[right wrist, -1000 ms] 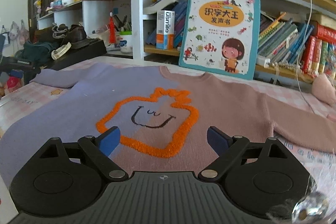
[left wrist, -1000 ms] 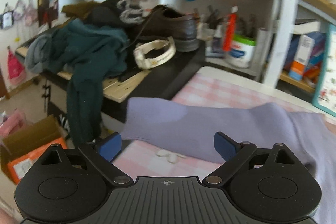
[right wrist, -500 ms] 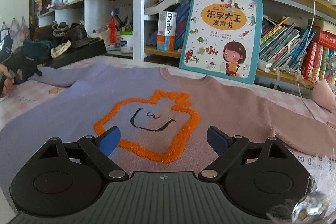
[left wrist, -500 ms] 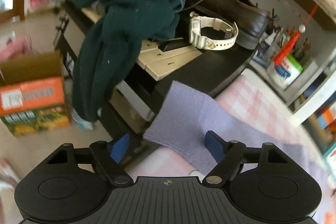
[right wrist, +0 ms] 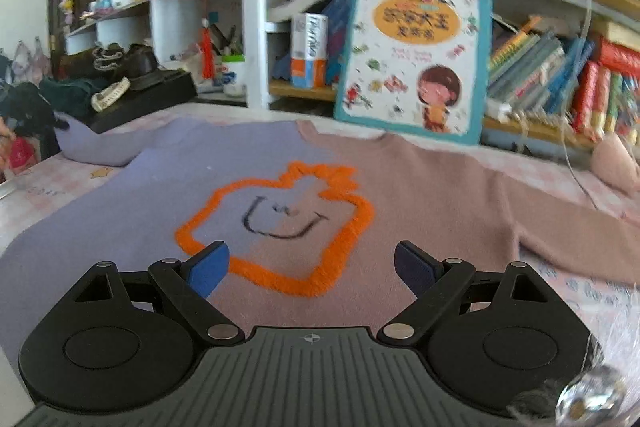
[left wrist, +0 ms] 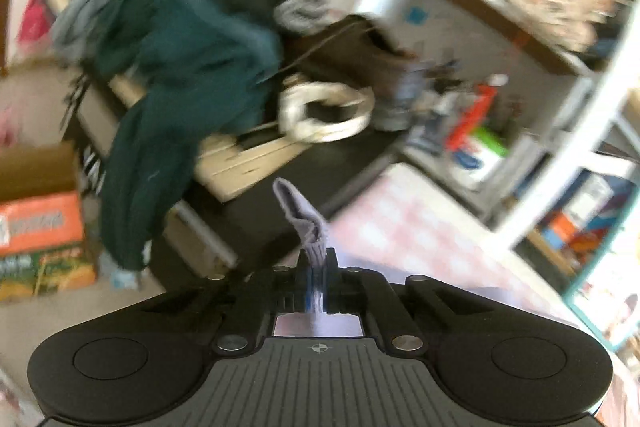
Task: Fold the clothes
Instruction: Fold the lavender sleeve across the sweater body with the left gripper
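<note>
With the left tongs (left wrist: 316,281) clamped on the lilac sleeve cuff (left wrist: 301,217) of the lilac-and-pink knitted sweater (right wrist: 312,187), the sleeve should be carried flat across the chest while the right tongs (right wrist: 310,267) wait agape.

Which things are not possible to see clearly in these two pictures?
- Left wrist view: shelf items are motion-blurred; labels unreadable.
- Left wrist view: most of the purple sleeve is hidden behind the left gripper.
- Right wrist view: sweater hem is covered by the right gripper.
- Right wrist view: pink sleeve end is cut off by the right edge.
</note>
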{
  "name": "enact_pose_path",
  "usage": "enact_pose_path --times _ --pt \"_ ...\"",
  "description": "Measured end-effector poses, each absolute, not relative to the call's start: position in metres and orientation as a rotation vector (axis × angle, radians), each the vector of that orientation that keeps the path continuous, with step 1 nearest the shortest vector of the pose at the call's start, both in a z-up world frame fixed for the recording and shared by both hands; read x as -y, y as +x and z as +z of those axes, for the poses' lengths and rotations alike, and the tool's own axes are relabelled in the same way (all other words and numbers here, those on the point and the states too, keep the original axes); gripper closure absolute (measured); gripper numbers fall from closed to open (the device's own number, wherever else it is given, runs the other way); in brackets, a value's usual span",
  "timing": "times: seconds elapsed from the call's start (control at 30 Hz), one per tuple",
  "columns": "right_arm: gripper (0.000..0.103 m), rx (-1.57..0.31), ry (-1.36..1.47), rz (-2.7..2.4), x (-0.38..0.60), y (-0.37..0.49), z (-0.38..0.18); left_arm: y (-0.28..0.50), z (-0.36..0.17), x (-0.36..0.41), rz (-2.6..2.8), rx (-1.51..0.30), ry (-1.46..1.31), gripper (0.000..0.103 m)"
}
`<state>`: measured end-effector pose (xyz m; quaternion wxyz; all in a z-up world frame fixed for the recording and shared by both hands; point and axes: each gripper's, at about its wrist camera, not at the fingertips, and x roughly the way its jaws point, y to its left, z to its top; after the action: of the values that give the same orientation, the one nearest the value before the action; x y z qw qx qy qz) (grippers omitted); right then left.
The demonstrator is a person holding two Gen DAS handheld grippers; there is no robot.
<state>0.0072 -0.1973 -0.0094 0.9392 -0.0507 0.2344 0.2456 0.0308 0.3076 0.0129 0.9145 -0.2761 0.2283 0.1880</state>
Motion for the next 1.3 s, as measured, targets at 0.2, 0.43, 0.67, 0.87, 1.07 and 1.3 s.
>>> enact_pose_path --times 0.2,0.43,0.67,0.87,1.07,1.3 --pt "0.014 -0.468 -0.105 0.41 0.223 -0.001 -0.005 0.051 0.071 -0.234 0.12 -0.378 -0.459 0.1" --pt "0.014 -0.506 -0.112 0.374 0.239 -0.01 -0.013 0.099 0.114 -0.132 -0.218 -0.315 -0.416 0.1" --pt "0.014 -0.553 -0.128 0.361 0.236 -0.003 -0.017 0.137 0.115 -0.044 -0.442 -0.347 -0.438 0.1" --pt "0.014 -0.56 -0.152 0.385 0.232 -0.004 -0.019 0.159 0.092 0.009 -0.51 -0.446 -0.412 0.1" --pt "0.014 -0.568 -0.143 0.388 0.233 -0.003 -0.018 0.165 0.064 0.03 -0.531 -0.552 -0.383 0.083" --pt "0.014 -0.581 -0.154 0.388 0.23 -0.002 -0.019 0.136 0.073 0.021 -0.55 -0.519 -0.293 0.036"
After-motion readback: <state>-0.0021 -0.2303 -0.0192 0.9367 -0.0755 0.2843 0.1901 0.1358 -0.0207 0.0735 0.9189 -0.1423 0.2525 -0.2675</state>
